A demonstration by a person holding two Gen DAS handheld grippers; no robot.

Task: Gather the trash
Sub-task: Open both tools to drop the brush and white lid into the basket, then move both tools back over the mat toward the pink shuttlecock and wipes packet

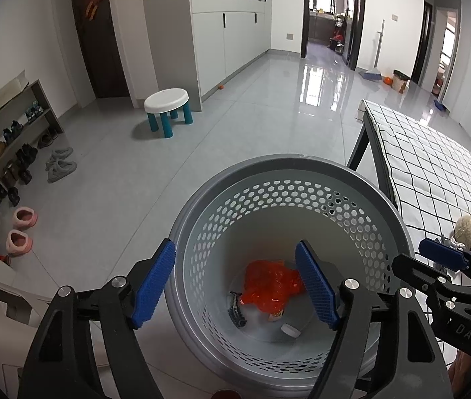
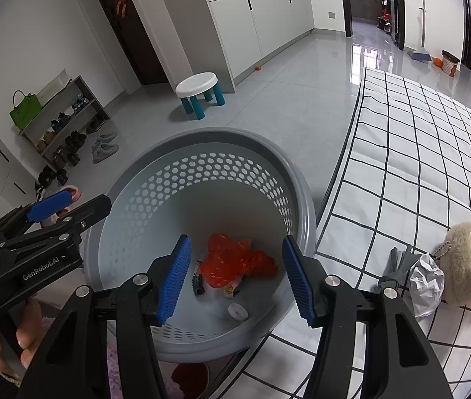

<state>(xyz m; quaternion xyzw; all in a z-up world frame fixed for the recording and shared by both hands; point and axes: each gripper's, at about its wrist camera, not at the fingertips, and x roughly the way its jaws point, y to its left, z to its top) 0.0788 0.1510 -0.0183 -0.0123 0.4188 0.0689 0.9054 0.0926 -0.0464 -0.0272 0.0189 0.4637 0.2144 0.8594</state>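
Grey floor tiles (image 1: 252,126) surround the perforated grey bin (image 1: 288,179). Left wrist view: left gripper (image 1: 235,286) hangs over the bin at 6 o'clock, jaws wide apart, empty; orange plastic bag (image 1: 268,286) lies on the bin floor. Right wrist view: right gripper (image 2: 237,277) is part open, empty, above the bin; crumpled white paper (image 2: 426,277) sits on the checked table (image 2: 401,166) at 3 o'clock.
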